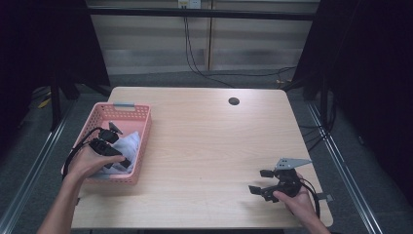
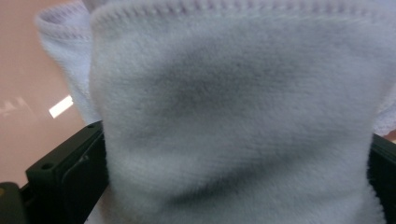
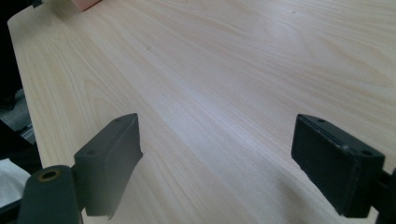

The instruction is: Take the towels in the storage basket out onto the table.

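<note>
The worktop (image 1: 204, 146) is bare light wood across its centre and far half, leaving wide room for movement. A round cable hole (image 1: 234, 101) sits near the far edge at about 1 o'clock from the centre. The near edge runs just below both forearms.

A pink basket (image 1: 141, 122) with perforated walls stands at the worktop's left edge, at roughly 9 o'clock from the centre, its long side running toward the far edge. Its walls enclose the left gripper (image 1: 119, 161) on 3 sides; the right wall stands between that gripper and the open worktop.

A white cloth (image 1: 127, 145) lies inside the basket. In the left gripper view the cloth (image 2: 233, 116) fills the gap between the 2 fingers (image 2: 70, 163), which are spread fully wide, with fleece reaching both; whether the pads press on it cannot be told. The stitched hem runs at 12 o'clock.

The right gripper (image 1: 258, 183) rests low at about 4 o'clock, near the near edge, well apart from the basket. Its fingers (image 3: 112, 158) stand wide apart over bare wood, holding nothing.
</note>
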A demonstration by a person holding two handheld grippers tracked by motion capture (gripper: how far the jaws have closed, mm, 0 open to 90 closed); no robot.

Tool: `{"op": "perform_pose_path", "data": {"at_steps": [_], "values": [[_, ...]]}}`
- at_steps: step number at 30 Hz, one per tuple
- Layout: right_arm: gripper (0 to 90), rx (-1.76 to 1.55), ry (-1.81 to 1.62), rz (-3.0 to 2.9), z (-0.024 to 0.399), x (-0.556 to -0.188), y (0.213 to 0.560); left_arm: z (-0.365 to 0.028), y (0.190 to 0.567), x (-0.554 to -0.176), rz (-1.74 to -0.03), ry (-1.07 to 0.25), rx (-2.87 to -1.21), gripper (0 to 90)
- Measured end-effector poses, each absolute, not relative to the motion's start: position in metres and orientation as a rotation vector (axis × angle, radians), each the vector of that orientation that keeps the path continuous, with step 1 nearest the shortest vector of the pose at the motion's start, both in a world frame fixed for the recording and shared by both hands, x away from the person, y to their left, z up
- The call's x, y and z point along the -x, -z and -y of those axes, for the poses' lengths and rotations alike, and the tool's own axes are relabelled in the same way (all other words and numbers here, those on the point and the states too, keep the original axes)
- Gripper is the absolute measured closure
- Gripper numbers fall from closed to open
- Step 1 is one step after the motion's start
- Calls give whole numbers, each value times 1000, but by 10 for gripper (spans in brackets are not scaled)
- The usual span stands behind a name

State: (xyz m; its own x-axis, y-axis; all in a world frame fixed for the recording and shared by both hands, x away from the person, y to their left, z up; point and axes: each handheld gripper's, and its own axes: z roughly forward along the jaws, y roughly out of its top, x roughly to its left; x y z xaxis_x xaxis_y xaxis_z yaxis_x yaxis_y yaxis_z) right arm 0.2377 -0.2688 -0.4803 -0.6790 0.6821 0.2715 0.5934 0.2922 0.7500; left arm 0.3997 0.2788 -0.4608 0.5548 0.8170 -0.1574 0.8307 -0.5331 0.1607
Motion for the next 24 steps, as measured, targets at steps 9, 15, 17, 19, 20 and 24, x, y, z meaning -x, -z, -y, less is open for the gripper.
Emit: {"op": "perform_pose_path", "data": {"at_steps": [9, 15, 17, 19, 20, 24], "values": [[192, -1179, -1349, -2456, 269, -237, 480, -269, 465, -404, -1414, 115, -2653, 151], [181, -1182, -1341, -2460, 269, -236, 480, -269, 461, -402, -1430, 118, -2644, 264], [182, -1185, -1338, -2460, 269, -236, 480, -269, 461, -401, -1423, 111, -2637, 275], [182, -1189, -1336, -2461, 269, -237, 480, -272, 460, -401, -1437, 121, -2614, 316], [179, -1191, -1336, -2459, 269, -237, 480, -272, 460, -401, -1435, 119, -2612, 326], [173, -1205, -1334, -2448, 270, -238, 480, -276, 458, -400, -1452, 97, -2559, 351]]}}
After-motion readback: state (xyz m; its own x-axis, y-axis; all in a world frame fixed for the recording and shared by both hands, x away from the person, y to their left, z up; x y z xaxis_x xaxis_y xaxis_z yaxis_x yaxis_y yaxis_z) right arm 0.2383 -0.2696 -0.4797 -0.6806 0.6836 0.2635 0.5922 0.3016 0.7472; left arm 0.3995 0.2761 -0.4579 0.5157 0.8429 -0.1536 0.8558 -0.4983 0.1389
